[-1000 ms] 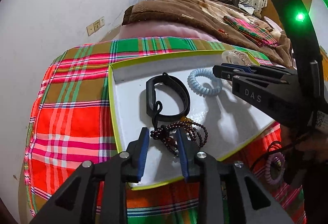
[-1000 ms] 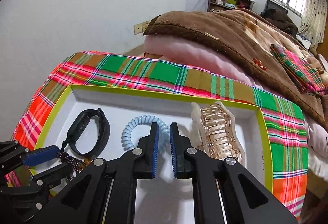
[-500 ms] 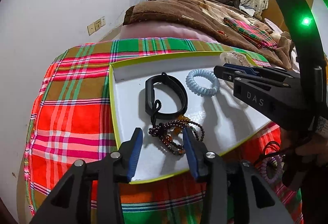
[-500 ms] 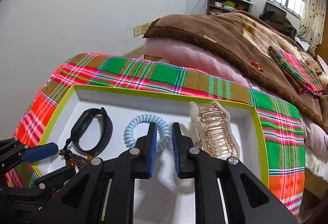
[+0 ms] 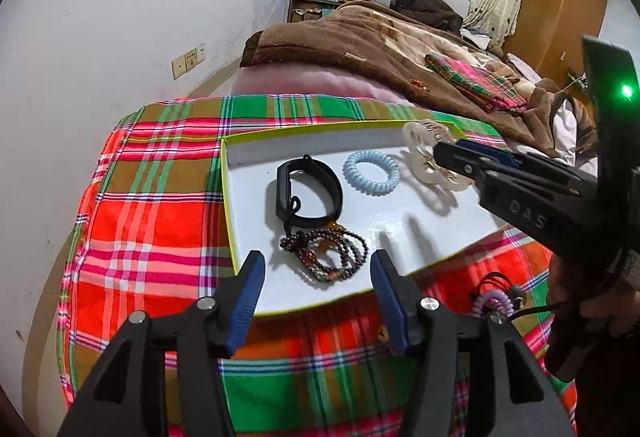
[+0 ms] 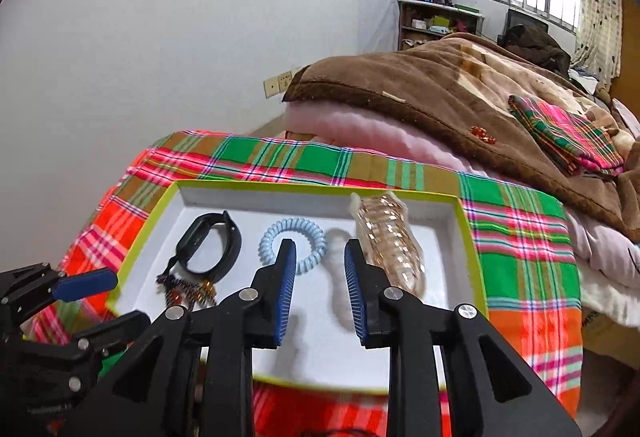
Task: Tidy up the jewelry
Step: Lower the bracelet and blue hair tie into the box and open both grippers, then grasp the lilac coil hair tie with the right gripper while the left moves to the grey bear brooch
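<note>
- Hovering over the near edge of the tray (image 5: 230,197), the left gripper (image 5: 316,301) is holding nothing; its blue fingers (image 5: 248,293) are standing wide apart.
- Lying inside the tray just beyond those fingers, and roughly centred on the gap between them, is the bead bracelet (image 5: 326,253).
- Sitting bunched in a loose pile, the bead bracelet is showing no clear long axis; it is spreading slightly more across the gap than away from it.
- Resting just beyond the bead bracelet, and touching it or nearly so, is the black wristband (image 5: 308,193).
- Lying farther along the tray from the wristband are the blue coil hair tie (image 5: 372,173) and then the clear hair claw (image 5: 430,167).
- Hanging over the middle of the tray, the right gripper (image 6: 320,293) is also empty, with its fingers moderately open.
- Seen from the right wrist, the hair tie (image 6: 294,241) is lying just left of that gap and the hair claw (image 6: 388,241) just right of it, its long axis running away from the fingers.
- Lying on the plaid cloth (image 5: 140,237) outside the tray's near edge, a purple coil hair tie (image 5: 494,303) and dark cords are waiting; the right gripper is judged nearer to them.
</note>
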`<state>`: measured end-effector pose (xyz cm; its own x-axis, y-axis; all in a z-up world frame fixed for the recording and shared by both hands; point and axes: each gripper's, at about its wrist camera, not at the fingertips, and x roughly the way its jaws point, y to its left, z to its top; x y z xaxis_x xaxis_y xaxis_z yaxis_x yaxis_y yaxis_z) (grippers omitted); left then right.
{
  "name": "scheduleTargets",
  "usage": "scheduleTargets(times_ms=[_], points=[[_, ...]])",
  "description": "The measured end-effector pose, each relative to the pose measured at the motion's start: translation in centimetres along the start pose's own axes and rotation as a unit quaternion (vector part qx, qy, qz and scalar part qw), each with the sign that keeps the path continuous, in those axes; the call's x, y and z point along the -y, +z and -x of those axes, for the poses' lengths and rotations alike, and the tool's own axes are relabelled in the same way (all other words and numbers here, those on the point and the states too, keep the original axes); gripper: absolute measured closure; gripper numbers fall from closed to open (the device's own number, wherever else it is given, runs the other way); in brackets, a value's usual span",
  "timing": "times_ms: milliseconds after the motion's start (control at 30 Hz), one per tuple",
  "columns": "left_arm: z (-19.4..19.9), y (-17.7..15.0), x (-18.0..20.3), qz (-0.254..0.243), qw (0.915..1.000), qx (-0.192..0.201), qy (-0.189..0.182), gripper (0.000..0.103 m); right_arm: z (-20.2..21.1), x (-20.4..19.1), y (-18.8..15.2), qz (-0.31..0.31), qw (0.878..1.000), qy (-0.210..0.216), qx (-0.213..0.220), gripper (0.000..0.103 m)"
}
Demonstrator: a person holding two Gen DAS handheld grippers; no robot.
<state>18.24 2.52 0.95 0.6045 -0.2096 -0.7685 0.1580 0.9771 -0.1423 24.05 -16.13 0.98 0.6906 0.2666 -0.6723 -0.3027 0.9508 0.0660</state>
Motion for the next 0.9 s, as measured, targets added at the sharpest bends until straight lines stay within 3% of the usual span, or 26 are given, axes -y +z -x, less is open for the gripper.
scheduleTargets(times_ms=[233, 467, 900], points=[[1.2, -1.3, 0.0, 0.016, 0.9996, 0.006, -0.021, 0.042, 3.7, 2.0, -2.4, -0.021, 1.000, -0.001, 0.020, 0.071], [1.8, -2.8, -0.1, 0.031, 0.9991, 0.005, -0.030, 0.041, 6.0, 4.0, -6.1, -0.035, 0.999, -0.003, 0.009, 0.071], [2.2, -5.4, -0.5, 0.050, 0.9981, -0.002, -0.038, 0.040, 5.1, 3.0, -9.9, -0.019, 0.998, 0.046, -0.035, 0.071]])
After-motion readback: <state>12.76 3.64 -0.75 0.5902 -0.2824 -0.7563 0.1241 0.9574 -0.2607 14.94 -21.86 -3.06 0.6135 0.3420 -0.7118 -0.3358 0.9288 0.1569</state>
